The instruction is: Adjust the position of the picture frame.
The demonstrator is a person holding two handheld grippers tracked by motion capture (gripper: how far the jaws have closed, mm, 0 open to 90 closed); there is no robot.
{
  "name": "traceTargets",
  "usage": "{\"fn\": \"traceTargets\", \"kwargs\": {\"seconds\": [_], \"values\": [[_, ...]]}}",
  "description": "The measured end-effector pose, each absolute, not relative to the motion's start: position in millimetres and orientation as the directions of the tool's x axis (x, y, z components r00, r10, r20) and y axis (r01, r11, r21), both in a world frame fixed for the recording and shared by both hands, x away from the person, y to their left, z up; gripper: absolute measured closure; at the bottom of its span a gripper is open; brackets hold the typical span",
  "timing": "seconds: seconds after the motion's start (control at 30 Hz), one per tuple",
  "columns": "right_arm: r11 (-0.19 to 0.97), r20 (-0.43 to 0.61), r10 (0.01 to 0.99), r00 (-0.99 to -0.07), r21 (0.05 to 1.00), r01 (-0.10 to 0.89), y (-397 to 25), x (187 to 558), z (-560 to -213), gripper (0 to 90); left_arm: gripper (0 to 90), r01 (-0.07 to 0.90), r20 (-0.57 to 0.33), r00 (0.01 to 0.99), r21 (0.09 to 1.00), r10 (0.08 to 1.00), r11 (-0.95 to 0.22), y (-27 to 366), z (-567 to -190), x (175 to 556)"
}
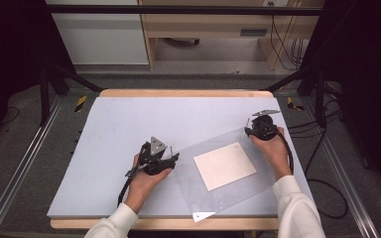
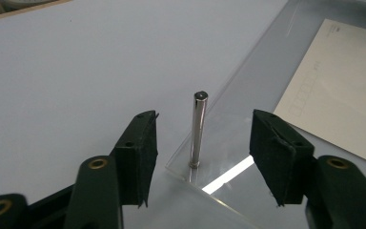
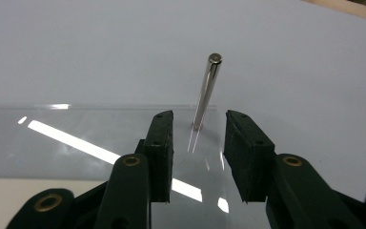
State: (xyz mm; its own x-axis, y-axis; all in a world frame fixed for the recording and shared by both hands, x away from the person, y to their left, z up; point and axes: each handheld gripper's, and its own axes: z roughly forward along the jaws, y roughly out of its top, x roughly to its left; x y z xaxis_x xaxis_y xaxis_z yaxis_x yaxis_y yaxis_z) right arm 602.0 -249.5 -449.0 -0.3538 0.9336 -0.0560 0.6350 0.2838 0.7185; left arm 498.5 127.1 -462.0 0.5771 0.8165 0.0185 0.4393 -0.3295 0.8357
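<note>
Faint printed marks and a row of small boxes on the cream card [image 2: 343, 90] under the clear sheet [image 2: 248, 119], too small and blurred to read, no other legible text

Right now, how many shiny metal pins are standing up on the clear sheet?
2. One pin stands at the sheet's left corner, between the left gripper's open jaws; the other pin at its far right corner, by the right gripper.

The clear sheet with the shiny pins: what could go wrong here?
1. Both grippers, left and right, are open around thin pins; closing off-centre might bend one.
2. The clear sheet reaches the table edge; a nudge might slide it off.
3. The card could shift.
</note>
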Motion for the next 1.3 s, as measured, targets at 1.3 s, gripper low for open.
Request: {"fn": "traceTargets", "kwargs": {"seconds": [1.3], "values": [[0.23,-0.02,0.954,-0.3,0.692,0.684,-240,632,-467,85.4,72.0,0.485,0.009,0.544,0.812,0.839,-0.324,119,-479,507]]}}
